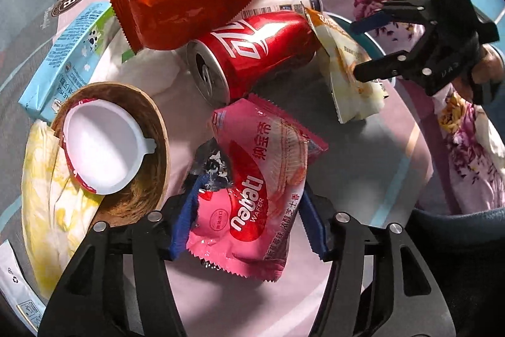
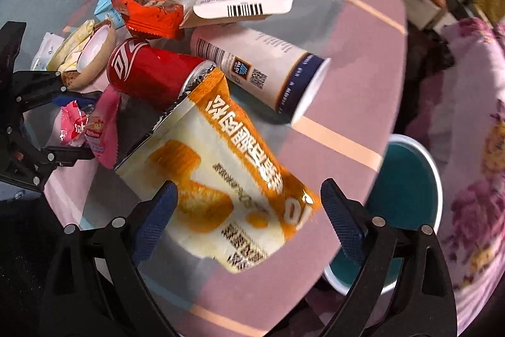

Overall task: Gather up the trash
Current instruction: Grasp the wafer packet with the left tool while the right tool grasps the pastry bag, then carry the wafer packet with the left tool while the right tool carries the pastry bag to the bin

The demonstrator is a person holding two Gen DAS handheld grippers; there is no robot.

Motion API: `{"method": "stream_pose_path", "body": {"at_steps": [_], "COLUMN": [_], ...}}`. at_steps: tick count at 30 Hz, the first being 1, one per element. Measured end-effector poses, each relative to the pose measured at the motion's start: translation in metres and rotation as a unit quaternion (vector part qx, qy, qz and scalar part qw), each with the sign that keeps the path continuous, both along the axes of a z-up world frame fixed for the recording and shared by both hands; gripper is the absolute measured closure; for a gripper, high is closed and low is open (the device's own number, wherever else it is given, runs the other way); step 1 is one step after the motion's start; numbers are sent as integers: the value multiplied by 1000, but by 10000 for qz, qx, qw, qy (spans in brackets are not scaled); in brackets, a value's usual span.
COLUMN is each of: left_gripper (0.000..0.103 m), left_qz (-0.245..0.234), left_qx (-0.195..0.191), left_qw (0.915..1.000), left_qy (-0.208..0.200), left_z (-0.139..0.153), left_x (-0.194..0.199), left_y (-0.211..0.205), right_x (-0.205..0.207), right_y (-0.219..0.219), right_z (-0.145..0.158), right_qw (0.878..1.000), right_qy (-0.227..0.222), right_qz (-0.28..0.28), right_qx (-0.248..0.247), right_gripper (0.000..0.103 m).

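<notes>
L tongs (image 1: 249, 223) clenched on pink wafer wrapper (image 1: 262, 188), just below red can (image 1: 252, 52) lying on bench (image 1: 363, 163). R tongs (image 2: 249, 217) spread wide around orange-white snack bag (image 2: 227, 172), bag touching can's end; contact w/ pads unclear.

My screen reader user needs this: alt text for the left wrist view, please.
The left claw grips a crinkled pink wafer wrapper above a round table littered with a red soda can, a red foil wrapper and a wooden bowl.
</notes>
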State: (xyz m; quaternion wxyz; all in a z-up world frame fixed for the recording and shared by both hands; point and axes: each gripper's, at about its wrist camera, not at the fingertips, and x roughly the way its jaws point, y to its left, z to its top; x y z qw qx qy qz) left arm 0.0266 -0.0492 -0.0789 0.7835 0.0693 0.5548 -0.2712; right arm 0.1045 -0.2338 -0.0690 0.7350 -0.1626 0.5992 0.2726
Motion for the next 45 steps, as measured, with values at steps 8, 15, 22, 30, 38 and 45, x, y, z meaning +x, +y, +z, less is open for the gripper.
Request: {"method": "stream_pose_path", "body": {"at_steps": [8,15,22,30,38,45], "left_gripper": [39,65,74,74,74,74], "left_qz": [-77,-44,263,470,401,141], "left_qx": [119,66,-149,-222,-273,-282], "left_qw": [9999,9998,9991,9976,9966,9966], "left_qy": [-33,-169,-313,-456,-659,-762], "left_z": [-1,5,20,40,63,76], "left_x": [3,-4,-9,-13,-4,9], "left_y": [-5,-16,-8,-3,-37,-87], "right_x": [-4,-36,-69,-73,-71,-72], "right_y": [-4,-18,-22,-38,-82,-121], "right_z": [-16,2,33,57,77,83], "right_qw": [9989,9938,9856,9762,9571,9417], "right_qy": [296,212,-101,-450,-882,-1102], "right_qz": [-170,-874,-1467,-1940,-2608,-3045], "right_qx": [320,649,840,863,907,914], "right_gripper": [37,74,82,82,82,82]}}
